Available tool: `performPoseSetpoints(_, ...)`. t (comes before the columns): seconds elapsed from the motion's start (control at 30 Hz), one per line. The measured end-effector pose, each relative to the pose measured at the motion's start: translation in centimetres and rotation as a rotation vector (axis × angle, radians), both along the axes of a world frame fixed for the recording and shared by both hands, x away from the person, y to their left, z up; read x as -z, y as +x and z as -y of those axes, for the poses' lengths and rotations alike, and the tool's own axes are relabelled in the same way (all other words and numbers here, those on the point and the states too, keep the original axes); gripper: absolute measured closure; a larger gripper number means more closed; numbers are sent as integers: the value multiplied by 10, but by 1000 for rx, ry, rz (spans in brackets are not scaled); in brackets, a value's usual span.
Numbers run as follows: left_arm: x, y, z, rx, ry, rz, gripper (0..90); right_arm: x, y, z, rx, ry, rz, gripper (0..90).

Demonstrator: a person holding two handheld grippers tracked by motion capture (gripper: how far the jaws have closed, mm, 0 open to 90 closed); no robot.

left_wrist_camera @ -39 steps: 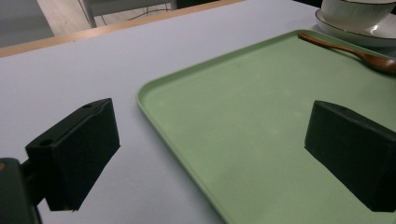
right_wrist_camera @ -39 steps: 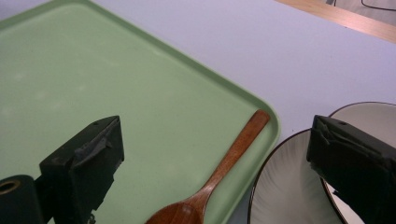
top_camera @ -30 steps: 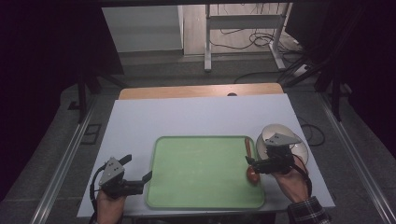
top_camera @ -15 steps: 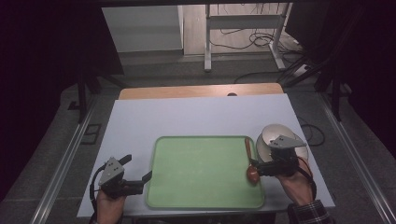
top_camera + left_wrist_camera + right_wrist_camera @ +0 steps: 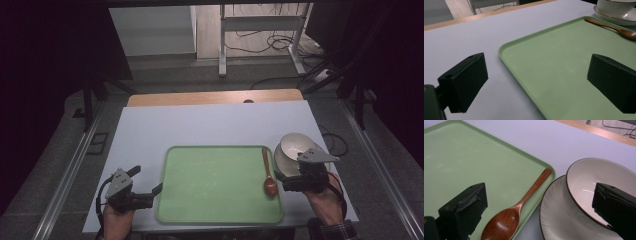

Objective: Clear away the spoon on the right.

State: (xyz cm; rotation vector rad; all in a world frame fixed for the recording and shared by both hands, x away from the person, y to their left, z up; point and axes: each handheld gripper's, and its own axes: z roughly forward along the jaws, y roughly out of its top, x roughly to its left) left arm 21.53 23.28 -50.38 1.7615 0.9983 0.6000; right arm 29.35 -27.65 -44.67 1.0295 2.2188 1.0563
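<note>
A green tray point(image 5: 220, 185) lies on the white table near the front edge. A brown wooden spoon point(image 5: 269, 175) rests along the tray's right side, bowl end toward me. Just right of the tray, a white bowl point(image 5: 295, 147) sits on a white plate point(image 5: 278, 162). My right gripper point(image 5: 286, 177) stands open beside the spoon's bowl end, holding nothing; in the right gripper view the spoon point(image 5: 521, 205) and the bowl point(image 5: 594, 180) lie between its jaws. My left gripper point(image 5: 147, 180) is open at the tray's left rim point(image 5: 506, 53), empty.
A bare wooden strip point(image 5: 215, 97) runs along the table's far edge. Beyond it are a metal stand point(image 5: 222, 40) and cables on the floor. Metal rails point(image 5: 75, 170) flank the table.
My right gripper has drawn back to the right from the spoon's bowl end, and the spoon lies free on the tray. The left gripper has not moved.
</note>
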Motion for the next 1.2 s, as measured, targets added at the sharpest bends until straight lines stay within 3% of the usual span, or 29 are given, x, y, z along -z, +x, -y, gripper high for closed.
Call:
performPoseSetpoints(0.77,0,0,0,-2,3,3,27,7,-23,34,56,45,45,0)
performPoseSetpoints(1.2,0,0,0,-3,3,4,27,20,-26,42,72,36,17,0)
